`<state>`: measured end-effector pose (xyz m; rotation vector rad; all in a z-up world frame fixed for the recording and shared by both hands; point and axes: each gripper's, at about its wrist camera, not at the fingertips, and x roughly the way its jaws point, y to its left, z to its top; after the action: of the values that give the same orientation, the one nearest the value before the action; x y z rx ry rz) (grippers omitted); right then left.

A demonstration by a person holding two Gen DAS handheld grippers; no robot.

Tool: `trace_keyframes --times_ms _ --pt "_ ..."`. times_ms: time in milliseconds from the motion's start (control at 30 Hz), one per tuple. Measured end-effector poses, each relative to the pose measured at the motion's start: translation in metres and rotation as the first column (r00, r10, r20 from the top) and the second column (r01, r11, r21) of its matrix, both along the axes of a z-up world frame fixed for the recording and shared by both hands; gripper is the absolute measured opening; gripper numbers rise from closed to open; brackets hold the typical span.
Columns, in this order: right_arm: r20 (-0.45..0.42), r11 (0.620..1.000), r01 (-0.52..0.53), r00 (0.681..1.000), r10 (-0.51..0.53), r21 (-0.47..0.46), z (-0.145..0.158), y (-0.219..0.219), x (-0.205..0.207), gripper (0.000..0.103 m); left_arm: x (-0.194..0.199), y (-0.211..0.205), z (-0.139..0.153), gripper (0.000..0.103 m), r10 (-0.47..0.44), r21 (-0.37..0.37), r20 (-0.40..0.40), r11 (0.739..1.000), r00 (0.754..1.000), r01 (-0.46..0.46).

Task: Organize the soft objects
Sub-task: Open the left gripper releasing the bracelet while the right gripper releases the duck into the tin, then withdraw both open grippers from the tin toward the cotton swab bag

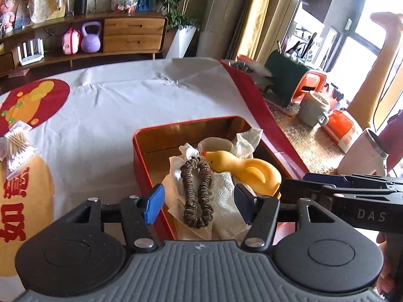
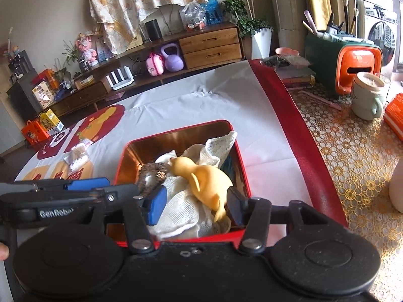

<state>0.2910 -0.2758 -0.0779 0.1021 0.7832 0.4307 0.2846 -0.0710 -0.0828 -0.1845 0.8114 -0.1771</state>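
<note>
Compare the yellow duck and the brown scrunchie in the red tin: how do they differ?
The yellow duck is a smooth, solid, pale yellow toy lying on its side; the brown scrunchie is a dark, ruffled open loop lying flat. The duck is bulkier and sits nearer the tin's right wall; the scrunchie lies left of it. Both rest on white cloths inside the red tin, ungripped.

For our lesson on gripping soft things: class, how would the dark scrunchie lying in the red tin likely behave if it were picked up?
The scrunchie would probably droop: it already lies as a slack, stretched loop over the white cloth. It looks light, being thin gathered fabric. Its ruffled surface should grip rather than slip, though it may drag the cloth along.
</note>
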Motion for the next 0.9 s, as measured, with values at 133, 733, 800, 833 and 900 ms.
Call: trace_keyframes --times_ms 133,733,800,833,900 --pt "0.023 1.000 -0.017 1.000 0.018 -0.001 0.010 -0.001 -0.016 0.062 -0.013 0.006 0.013 0.060 0.002 0.000 0.021 1.000 1.000 -0.002" --pt "0.092 0.984 -0.158 0.982 0.166 -0.080 0.051 0.060 -0.079 0.091 -0.084 0.079 0.055 0.082 0.072 0.017 0.081 0.997 0.994 -0.074" --pt "0.102 0.980 -0.173 0.978 0.183 -0.095 0.054 0.072 -0.084 0.092 -0.089 0.093 0.056 0.083 0.100 0.025 0.085 0.994 0.991 -0.102" --pt "0.102 0.978 -0.184 0.976 0.194 -0.099 0.055 0.078 -0.085 0.093 -0.092 0.100 0.057 0.083 0.112 0.027 0.088 0.993 0.990 -0.115" --pt "0.103 0.975 -0.198 0.973 0.208 -0.105 0.056 0.090 -0.086 0.098 -0.096 0.116 0.057 0.083 0.138 0.027 0.089 0.990 0.986 -0.140"
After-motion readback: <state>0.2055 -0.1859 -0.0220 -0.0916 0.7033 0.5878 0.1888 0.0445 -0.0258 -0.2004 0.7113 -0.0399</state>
